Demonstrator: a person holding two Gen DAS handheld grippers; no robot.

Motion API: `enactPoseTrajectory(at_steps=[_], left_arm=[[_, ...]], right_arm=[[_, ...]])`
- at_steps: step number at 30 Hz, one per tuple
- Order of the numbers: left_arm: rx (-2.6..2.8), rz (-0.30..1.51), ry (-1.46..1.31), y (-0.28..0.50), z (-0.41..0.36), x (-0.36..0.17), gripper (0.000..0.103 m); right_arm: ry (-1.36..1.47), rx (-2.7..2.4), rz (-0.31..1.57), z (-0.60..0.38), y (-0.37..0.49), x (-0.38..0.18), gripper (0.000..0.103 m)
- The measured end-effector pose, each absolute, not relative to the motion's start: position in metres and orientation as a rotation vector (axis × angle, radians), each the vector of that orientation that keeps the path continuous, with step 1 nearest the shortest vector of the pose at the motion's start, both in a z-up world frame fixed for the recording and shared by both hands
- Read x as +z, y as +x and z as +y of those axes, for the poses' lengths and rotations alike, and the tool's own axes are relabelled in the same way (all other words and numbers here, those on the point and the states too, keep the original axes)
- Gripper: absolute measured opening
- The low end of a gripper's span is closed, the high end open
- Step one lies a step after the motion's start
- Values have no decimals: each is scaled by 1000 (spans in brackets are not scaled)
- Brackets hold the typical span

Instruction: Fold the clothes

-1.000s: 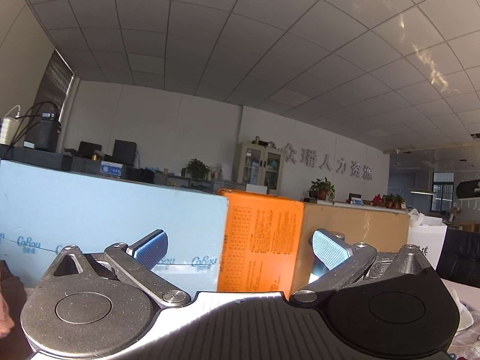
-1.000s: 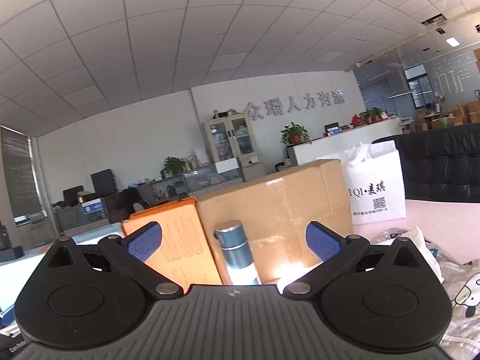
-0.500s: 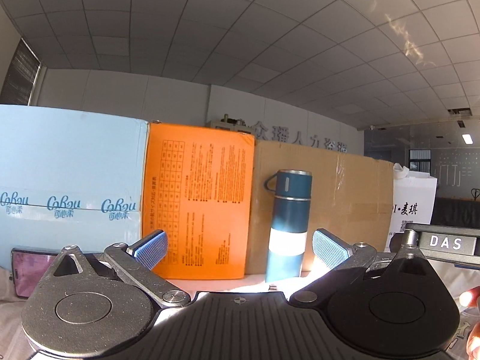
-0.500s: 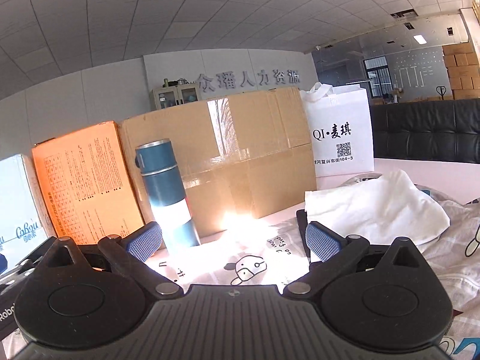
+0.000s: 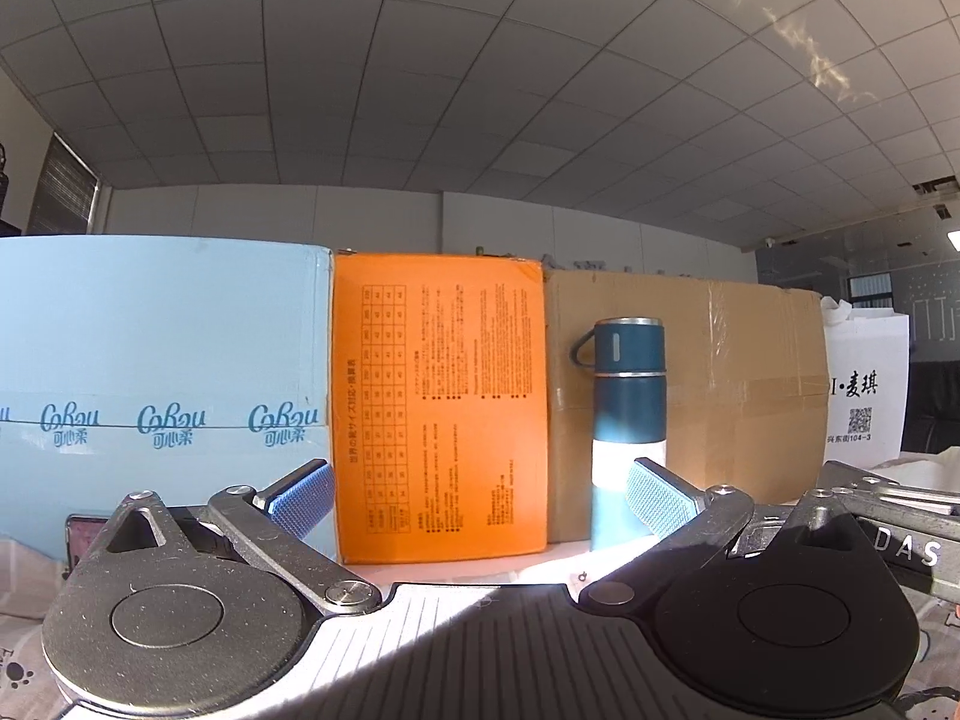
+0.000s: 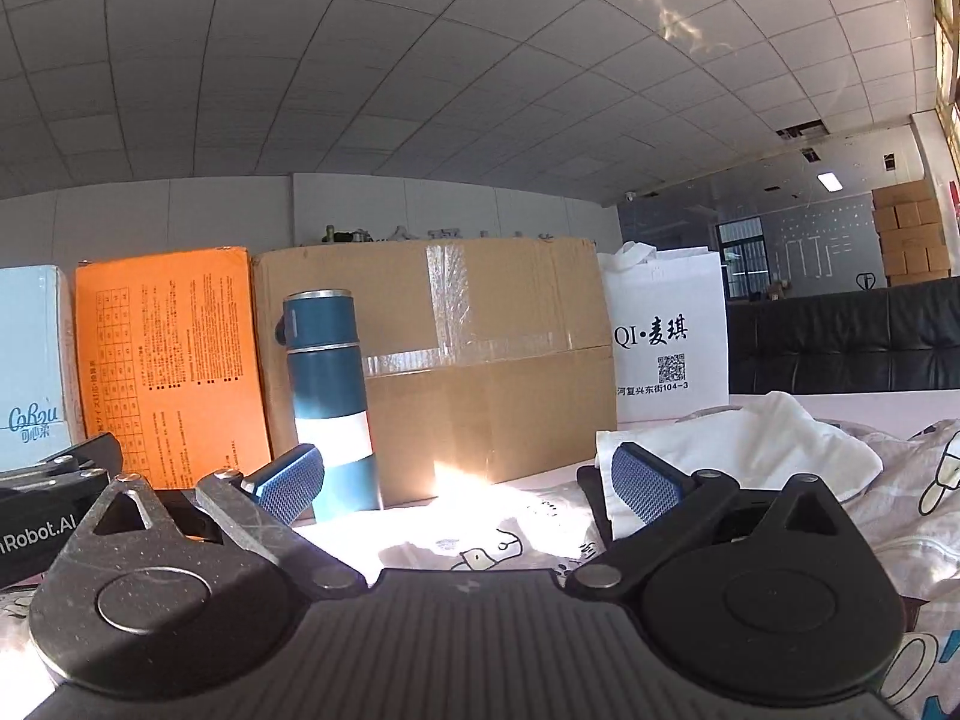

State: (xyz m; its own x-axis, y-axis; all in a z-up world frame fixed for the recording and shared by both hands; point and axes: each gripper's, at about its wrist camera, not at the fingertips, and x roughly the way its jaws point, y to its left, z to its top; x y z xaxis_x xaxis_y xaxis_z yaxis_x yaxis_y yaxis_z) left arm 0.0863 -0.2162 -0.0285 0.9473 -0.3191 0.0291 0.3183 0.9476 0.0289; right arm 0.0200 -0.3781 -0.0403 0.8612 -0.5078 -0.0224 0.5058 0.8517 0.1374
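Note:
A white garment with cartoon prints (image 6: 900,516) lies spread on the table at the right and under my right gripper. A plain white folded cloth (image 6: 750,450) rests on it, just right of the gripper. My right gripper (image 6: 468,480) is open and empty, low over the printed fabric (image 6: 492,546). My left gripper (image 5: 480,495) is also open and empty, facing the boxes. Printed fabric (image 5: 24,660) shows at the lower left corner of the left wrist view. The other gripper's body (image 5: 900,540) sits at the right edge there.
A light blue box (image 5: 162,384), an orange box (image 5: 441,402) and a brown cardboard box (image 5: 738,390) stand in a row at the back. A blue and white flask (image 5: 627,420) stands before the cardboard. A white paper bag (image 6: 666,342) and a black sofa (image 6: 840,336) are at the right.
Both grippers have dropped and tilted down from facing the far office to near table level. The boxes and flask now fill the view. Both stay open.

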Motion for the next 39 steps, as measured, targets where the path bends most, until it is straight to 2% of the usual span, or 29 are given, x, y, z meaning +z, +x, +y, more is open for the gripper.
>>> enactPoseTrajectory(at_steps=[8,12,18,28,39], left_arm=[[-174,-158,101,31,-174,-6,103],[-21,-177,143,-1,-133,0,103],[319,-155,147,-41,-72,6,103],[716,-24,71,-65,-1,-9,103],[873,-29,30,-72,8,-31,103]], right_arm=[[136,-353,-92,-347,-1,-21,103],[136,-157,-45,-314,-7,-8,103],[131,246,11,-252,-8,6,103],[75,620,-4,-152,10,-10,103],[32,664,3,-146,7,-35,103]])
